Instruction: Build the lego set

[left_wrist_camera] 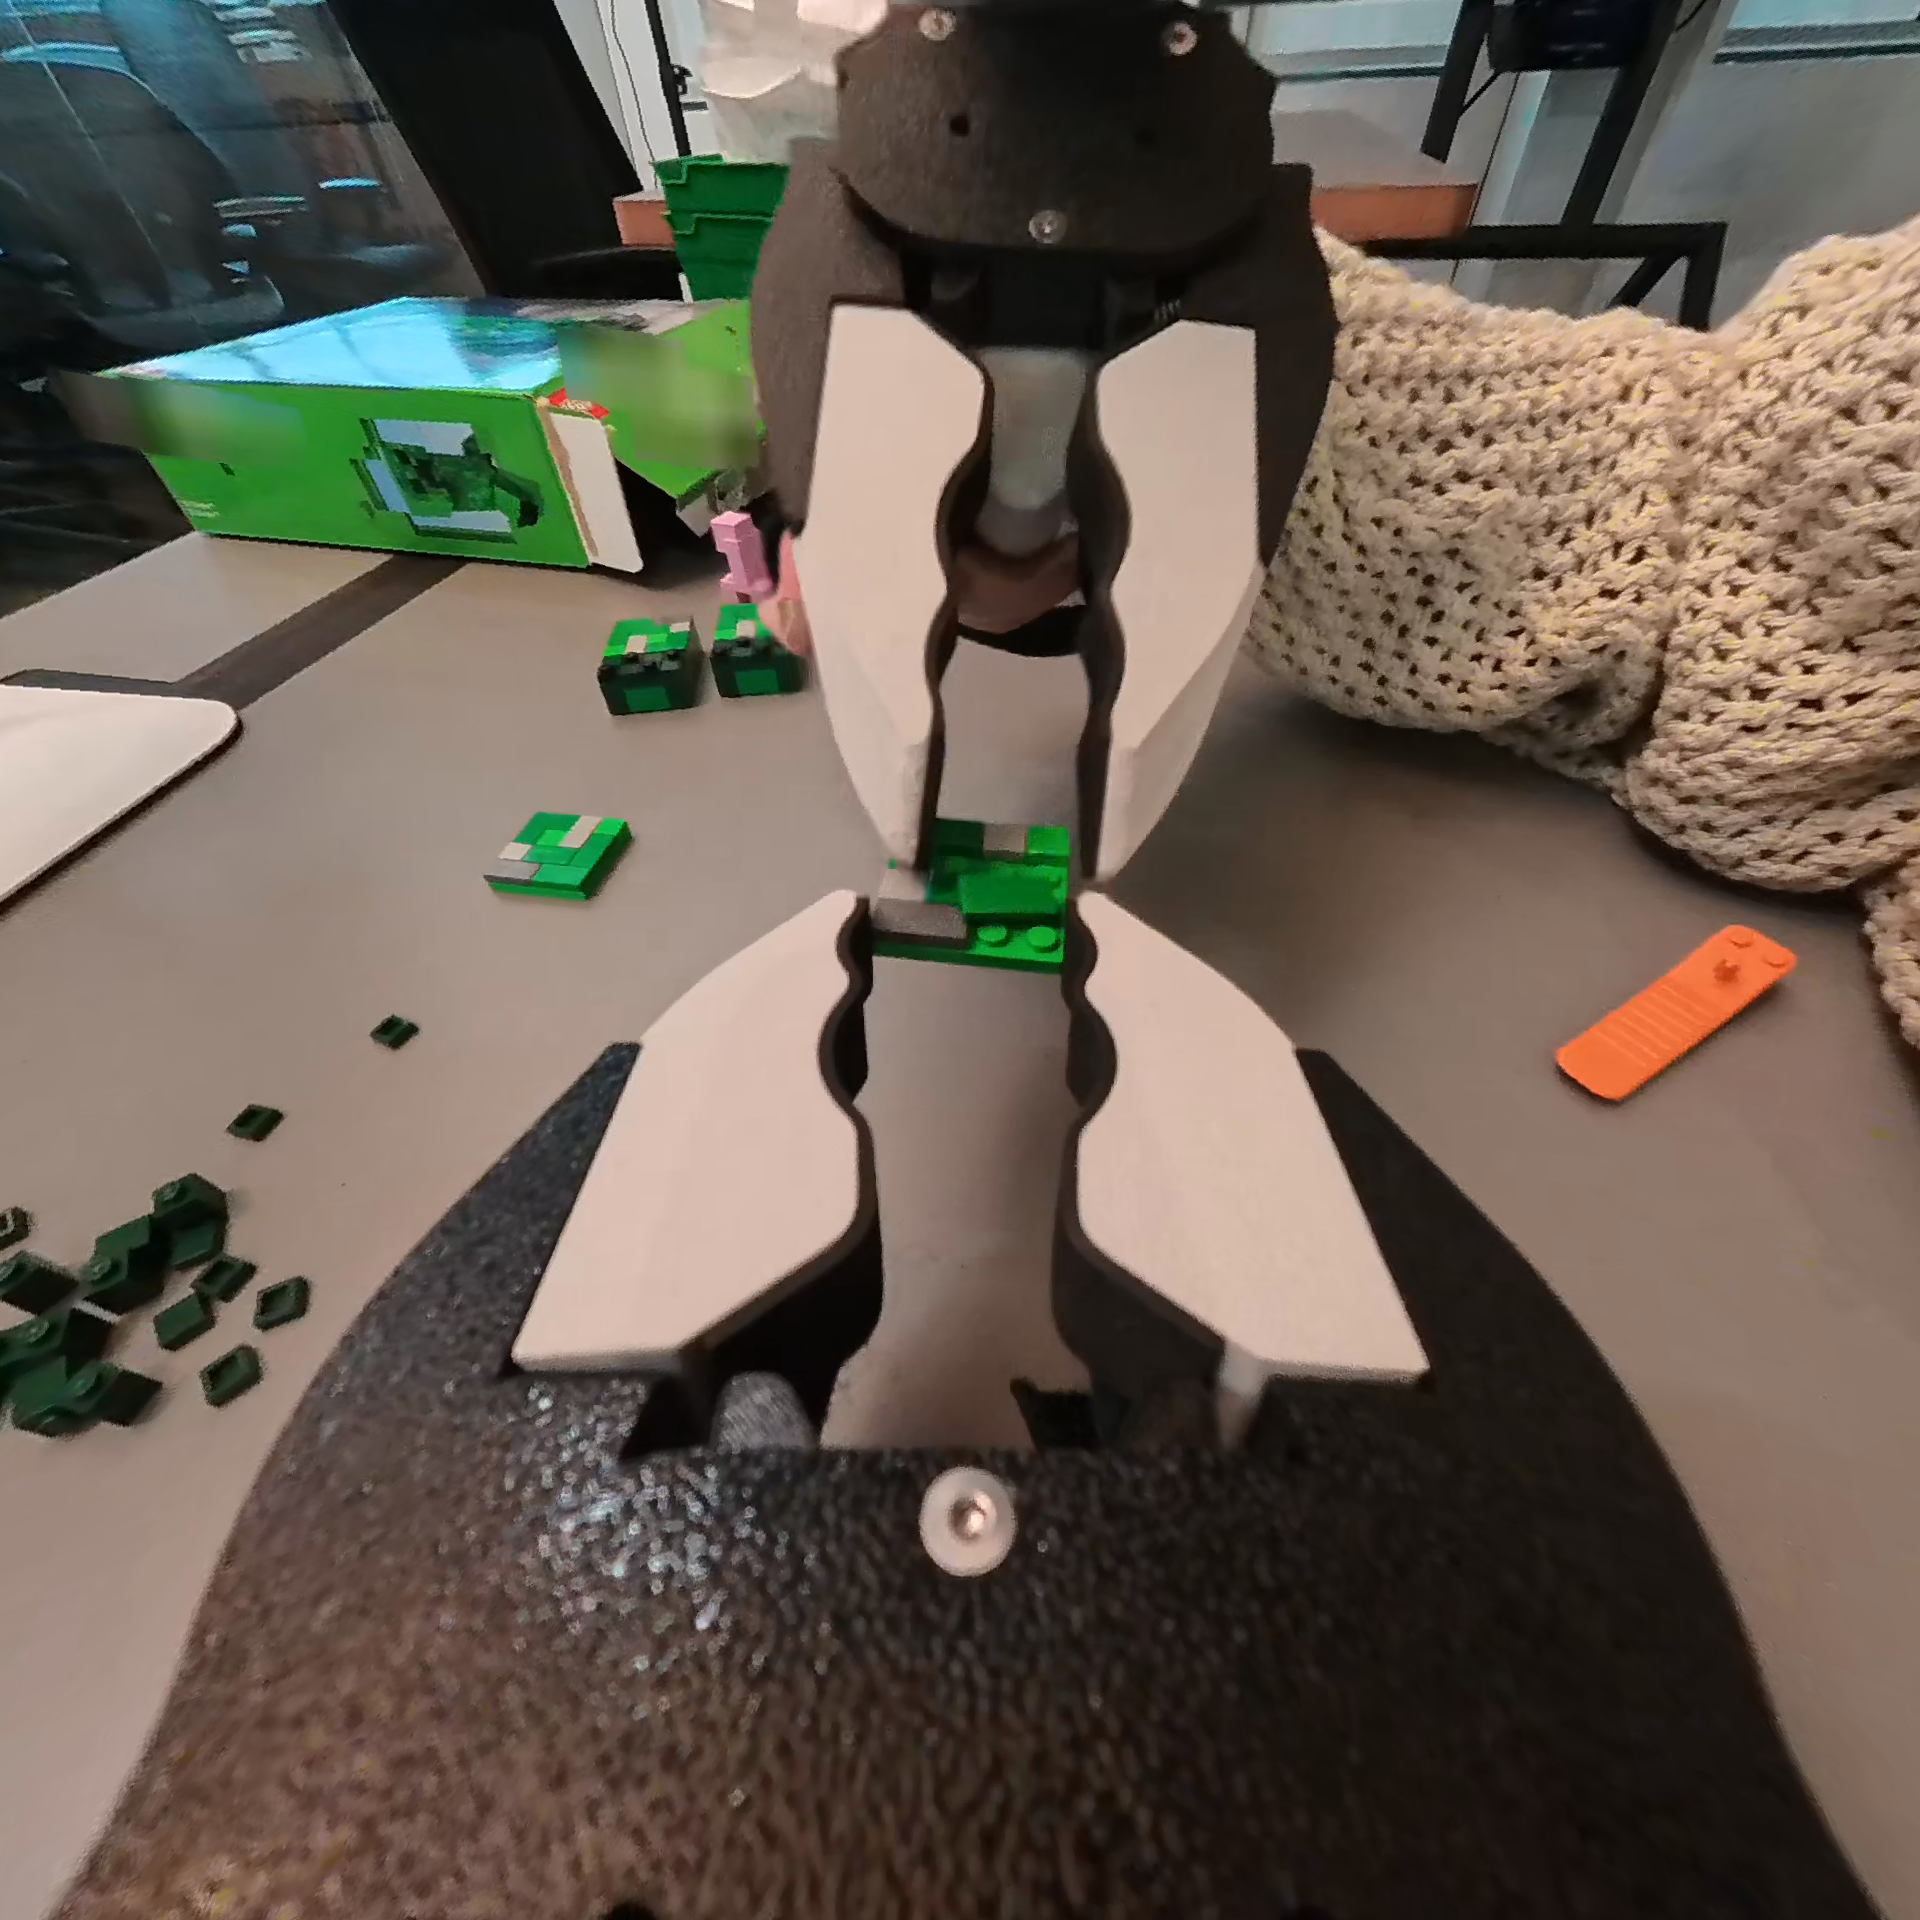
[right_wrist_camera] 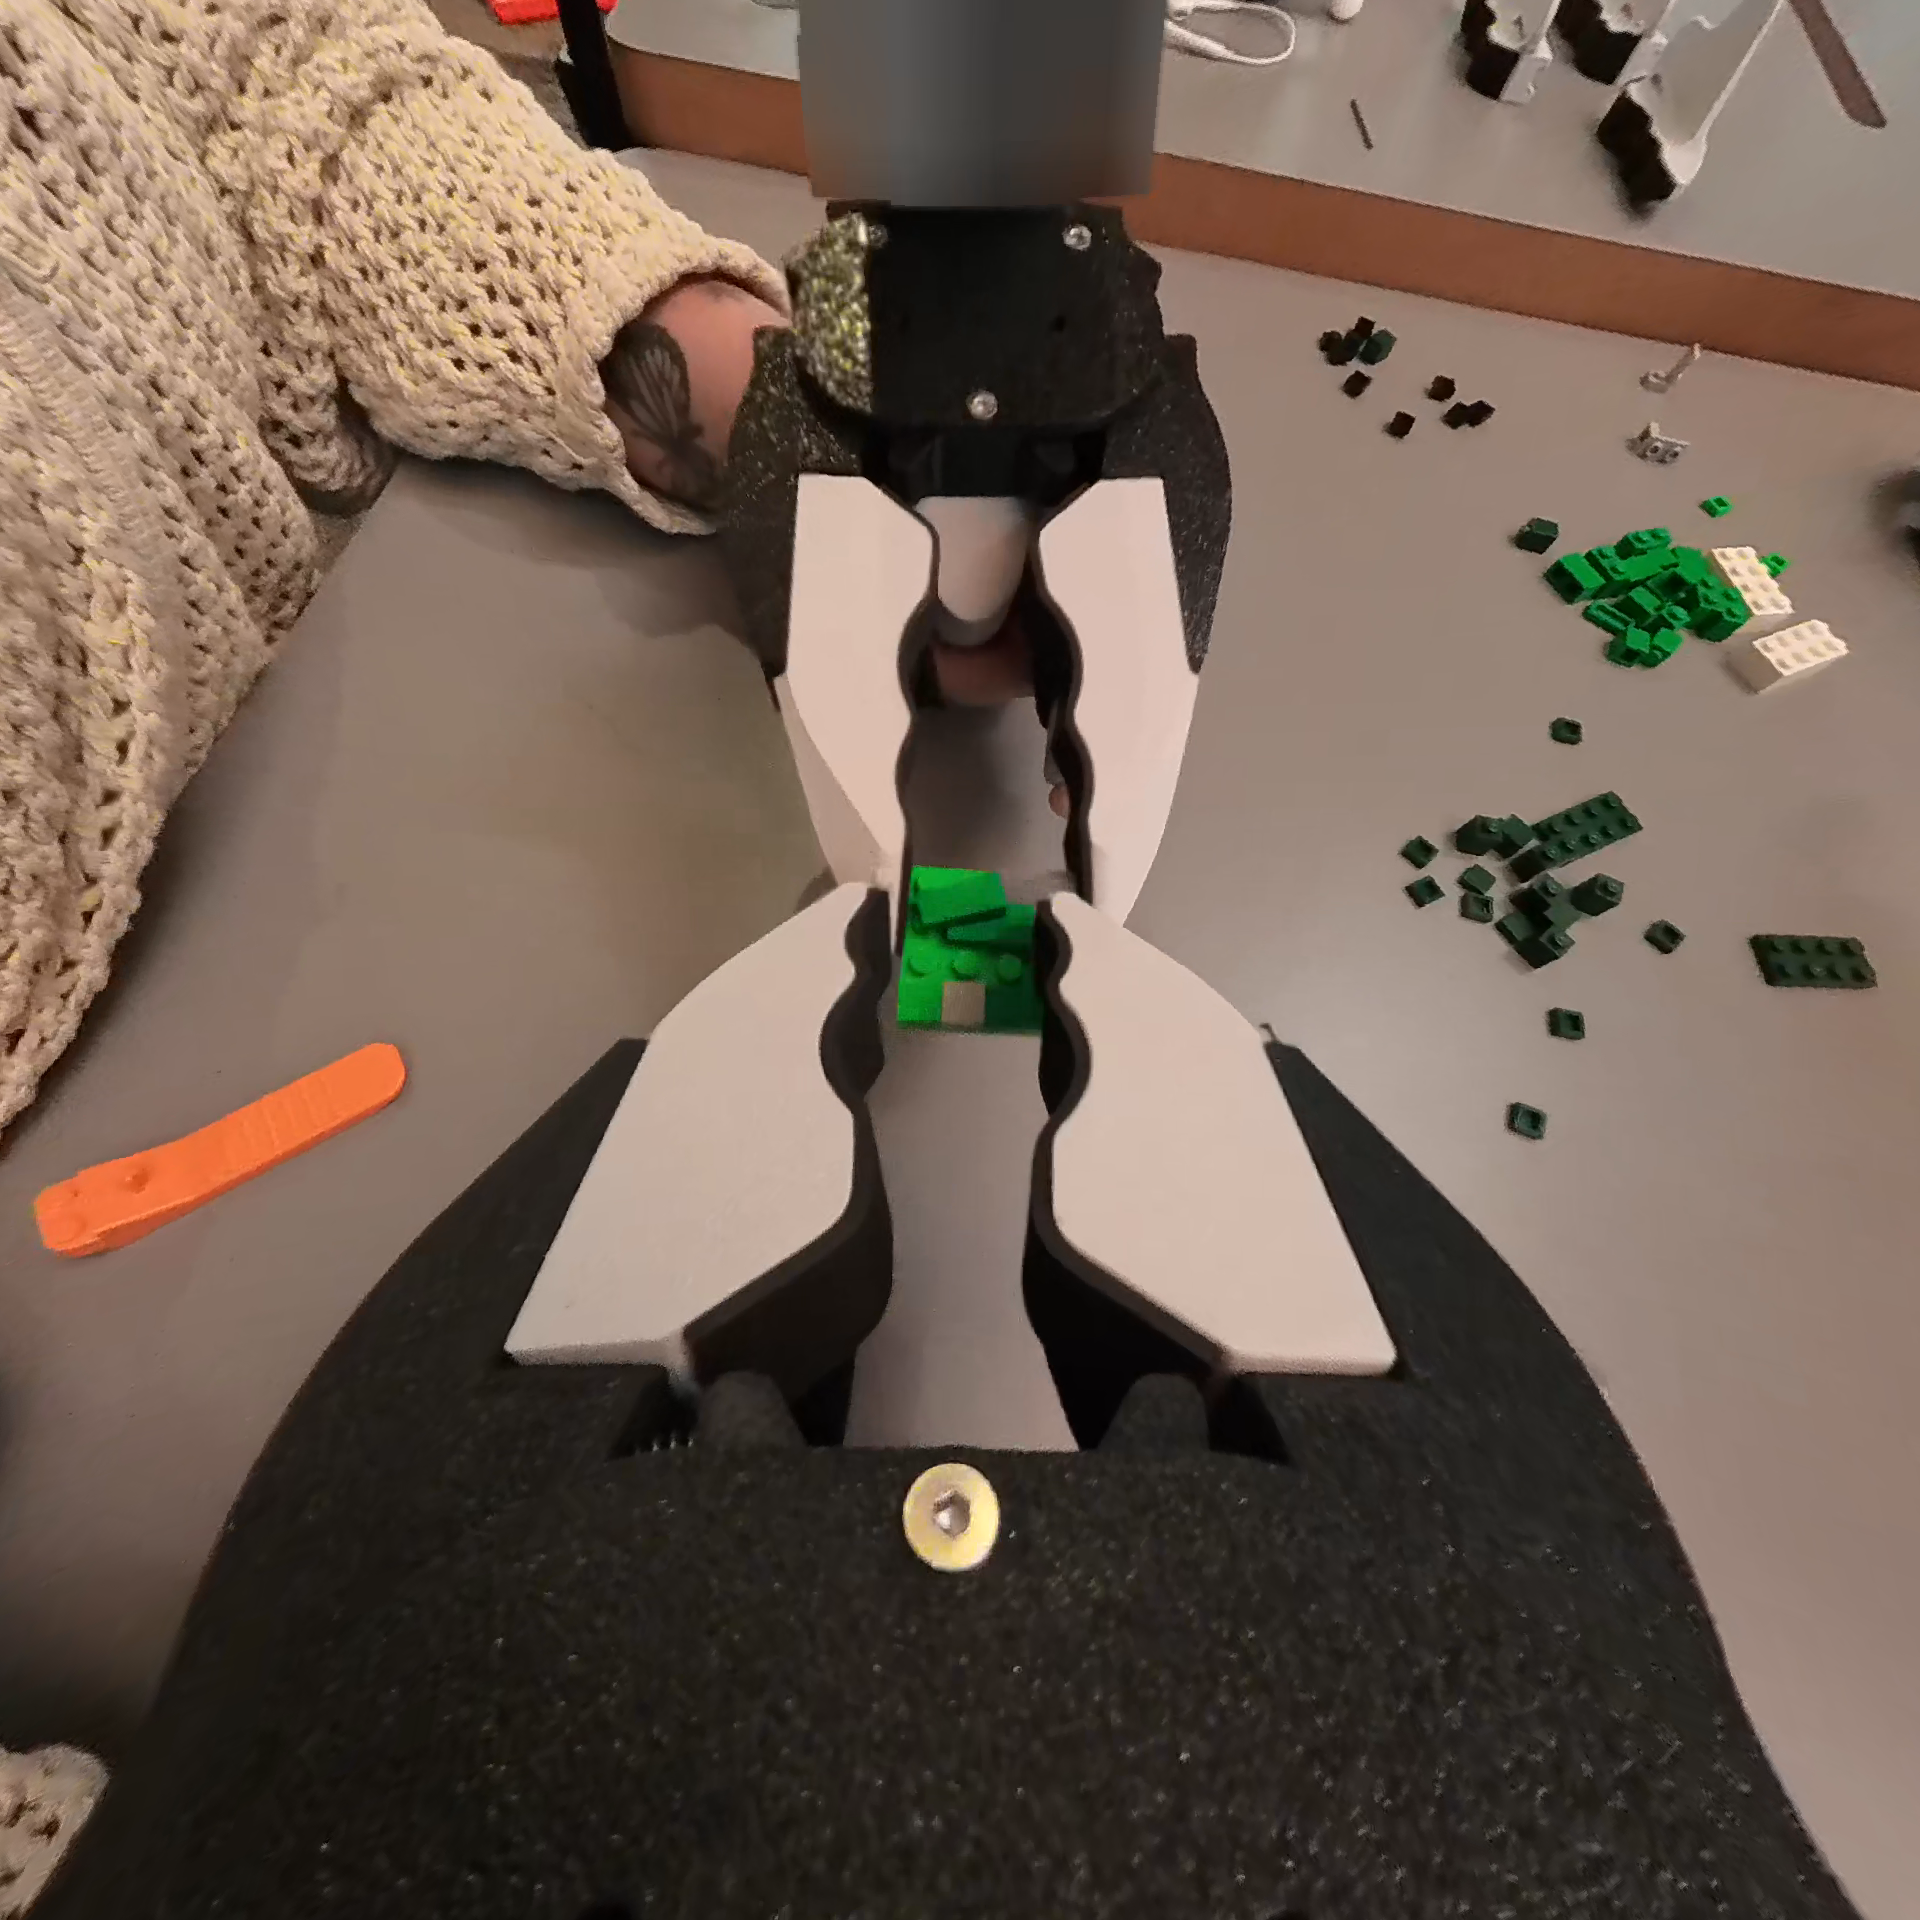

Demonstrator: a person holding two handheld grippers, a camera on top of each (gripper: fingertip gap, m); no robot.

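Grey table (left_wrist_camera: 364,935), wide and bare in the middle. Knitted cream sleeve (left_wrist_camera: 1610,540) resting along its far side. Green box (left_wrist_camera: 384,457) lying open-ended at the back. Left claw (left_wrist_camera: 971,914) and right claw (right_wrist_camera: 971,914) meeting tip to tip from opposite sides, each clamped on the small green plate assembly (left_wrist_camera: 987,904) sitting flat on the table between them. Orange lever tool (left_wrist_camera: 1673,1013) lying apart to one side. Finished green tile square (left_wrist_camera: 561,854) near. Loose dark green pieces (left_wrist_camera: 125,1299) scattered, bright green pile (right_wrist_camera: 1652,597) farther off
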